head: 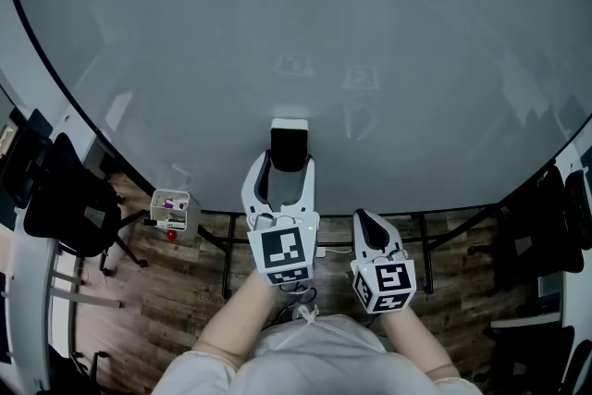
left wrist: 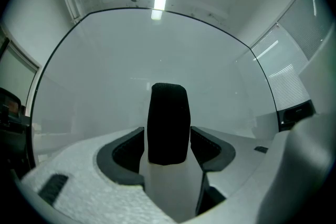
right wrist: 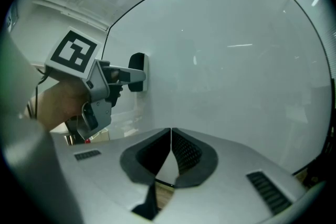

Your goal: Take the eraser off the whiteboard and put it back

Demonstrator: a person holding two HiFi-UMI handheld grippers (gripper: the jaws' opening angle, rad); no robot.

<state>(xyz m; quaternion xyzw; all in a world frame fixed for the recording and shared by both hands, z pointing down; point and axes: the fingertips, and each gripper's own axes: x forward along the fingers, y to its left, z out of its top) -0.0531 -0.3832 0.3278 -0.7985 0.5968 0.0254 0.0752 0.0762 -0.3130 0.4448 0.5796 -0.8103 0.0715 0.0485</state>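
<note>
Left gripper [head: 285,171] raised to whiteboard [head: 305,23]; jaws clenched on eraser [head: 289,145], one jaw on each long side. Left gripper view: the eraser's black face stands upright between the jaws, white body below it. Right gripper view: eraser sits at the board surface, apparently touching it, in the lower middle of the board. Right gripper [head: 363,217] held lower, just right of the left one and apart from the board; jaws pressed together, nothing between them. Small box [head: 170,210] hangs at the board's lower left edge. Wood floor [head: 185,310] below.
</note>
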